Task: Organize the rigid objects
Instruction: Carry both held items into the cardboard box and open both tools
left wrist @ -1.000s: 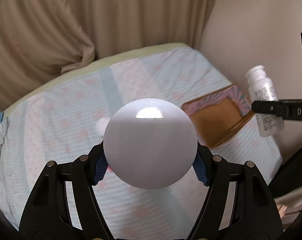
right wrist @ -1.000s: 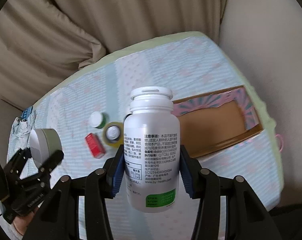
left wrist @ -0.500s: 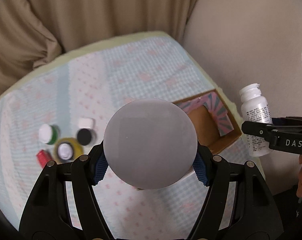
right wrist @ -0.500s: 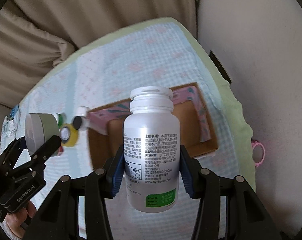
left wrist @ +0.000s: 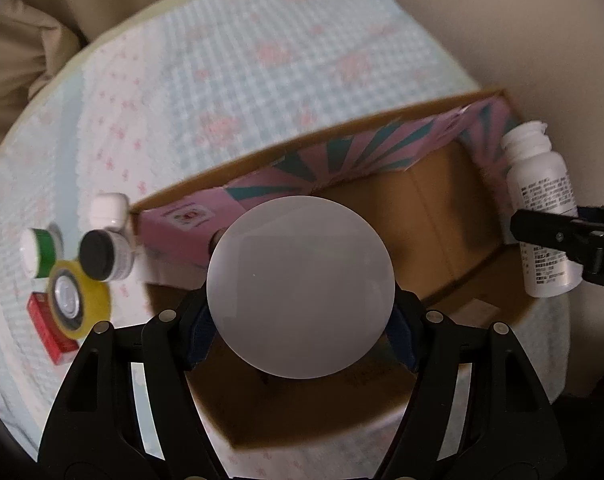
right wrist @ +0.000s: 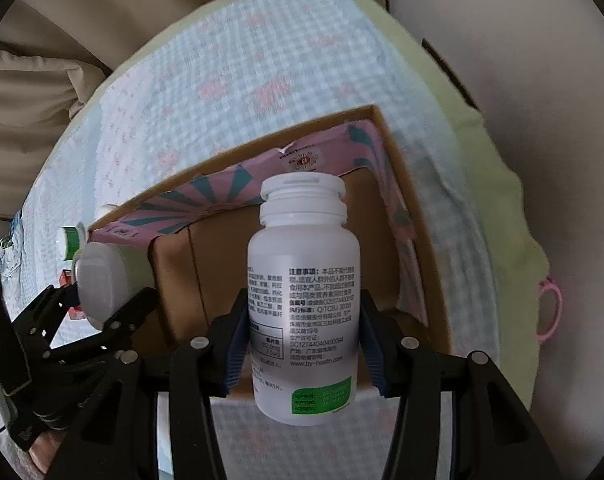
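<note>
My left gripper point(left wrist: 300, 324) is shut on a round grey-white jar point(left wrist: 300, 298), its flat face toward the camera, held over the left part of an open cardboard box point(left wrist: 442, 216) with pink and teal flaps. My right gripper point(right wrist: 304, 336) is shut on a white pill bottle point(right wrist: 304, 308) with printed text and a green label, held upright over the box point(right wrist: 209, 276). The bottle also shows in the left wrist view point(left wrist: 542, 216), and the jar in the right wrist view point(right wrist: 99, 284).
Left of the box on the checked blue and pink cloth point(left wrist: 221, 60) lie a green-capped bottle point(left wrist: 37, 246), a black-capped jar point(left wrist: 103, 254), a white cap point(left wrist: 107, 208), a yellow tape roll point(left wrist: 75, 300) and a red box point(left wrist: 47, 330). A pink ring point(right wrist: 550, 308) lies at the right edge.
Both grippers have moved forward and down toward the box, which now fills the middle of both views. Each keeps its grip.
</note>
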A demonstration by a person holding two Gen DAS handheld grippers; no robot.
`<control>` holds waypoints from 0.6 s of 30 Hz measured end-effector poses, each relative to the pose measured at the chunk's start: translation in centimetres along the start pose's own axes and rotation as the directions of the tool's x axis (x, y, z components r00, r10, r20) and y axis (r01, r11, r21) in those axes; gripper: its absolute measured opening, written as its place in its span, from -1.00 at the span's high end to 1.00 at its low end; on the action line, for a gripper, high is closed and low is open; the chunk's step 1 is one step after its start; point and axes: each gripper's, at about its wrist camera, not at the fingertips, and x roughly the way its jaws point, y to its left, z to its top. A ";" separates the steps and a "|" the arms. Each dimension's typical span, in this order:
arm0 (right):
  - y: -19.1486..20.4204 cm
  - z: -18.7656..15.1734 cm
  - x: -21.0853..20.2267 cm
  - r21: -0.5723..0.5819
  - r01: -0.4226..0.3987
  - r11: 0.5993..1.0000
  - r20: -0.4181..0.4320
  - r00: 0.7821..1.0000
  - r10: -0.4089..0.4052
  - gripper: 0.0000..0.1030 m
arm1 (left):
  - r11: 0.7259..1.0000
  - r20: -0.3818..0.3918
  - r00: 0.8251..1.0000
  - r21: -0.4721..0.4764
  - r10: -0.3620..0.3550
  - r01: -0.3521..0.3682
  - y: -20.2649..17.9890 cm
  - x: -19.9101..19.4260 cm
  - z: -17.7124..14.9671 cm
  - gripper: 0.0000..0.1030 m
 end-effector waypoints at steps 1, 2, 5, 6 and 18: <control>0.0 0.2 0.7 -0.005 0.001 1.000 -0.009 1.000 -0.001 0.10 | 1.000 -0.014 1.000 0.001 0.001 -0.001 -0.1 0.8 0.1 -0.32; 0.0 0.4 1.4 -0.012 0.003 1.000 -0.017 1.000 -0.003 0.10 | 1.000 -0.029 1.000 0.004 0.007 -0.006 -0.2 1.7 0.1 -0.32; -0.1 0.6 3.0 -0.032 0.007 0.999 -0.037 0.999 -0.008 0.10 | 1.000 -0.074 0.997 0.022 0.021 -0.019 -0.4 3.7 0.1 -0.32; -0.1 0.6 3.5 -0.038 0.006 0.999 -0.044 0.999 -0.008 0.10 | 1.000 -0.083 0.996 0.025 0.020 -0.018 -0.5 4.2 0.1 -0.32; -0.4 1.9 4.8 -0.062 -0.023 0.998 -0.062 0.998 0.019 -0.25 | 0.997 -0.120 0.992 0.068 0.042 -0.034 -2.0 4.6 0.7 -1.00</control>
